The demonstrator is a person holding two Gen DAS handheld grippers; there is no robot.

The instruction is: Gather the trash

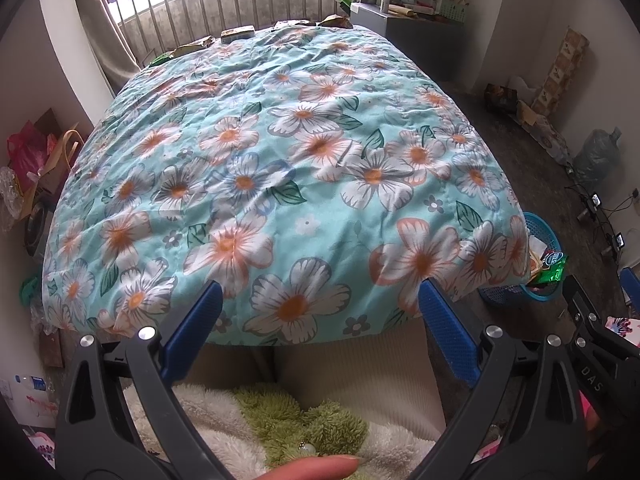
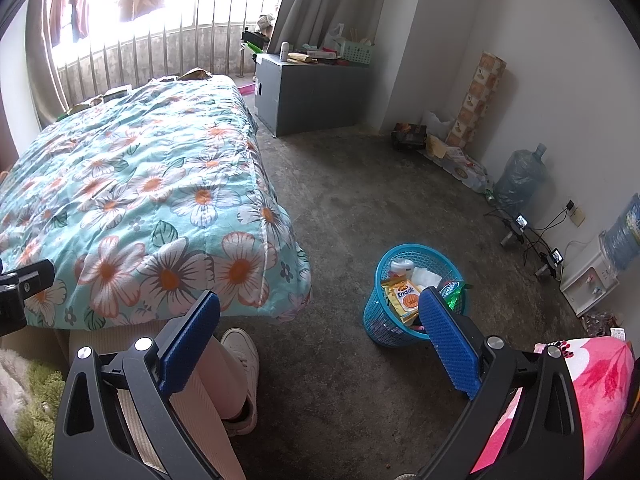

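Observation:
A blue mesh basket (image 2: 380, 316) stands on the floor right of the bed, holding a yellow snack packet (image 2: 404, 296), a green wrapper (image 2: 452, 290) and white scraps. My right gripper (image 2: 320, 320) hangs open above the floor, its right pad just in front of the basket, nothing between its fingers. Over the near edge of the floral quilt (image 1: 280, 160), my left gripper (image 1: 320, 312) is open and empty. Several wrappers (image 1: 238, 33) lie along the bed's far edge by the railing. The basket (image 1: 538, 226) peeks out behind the quilt's right corner.
A person's leg and white shoe (image 2: 240, 360) stand below the right gripper. A grey cabinet (image 2: 312, 96) sits beyond the bed. Water bottles (image 2: 520, 176), cables with small devices (image 2: 520, 224) and a dispenser (image 2: 588, 276) line the right wall. Bags (image 1: 28, 148) crowd the bed's left side.

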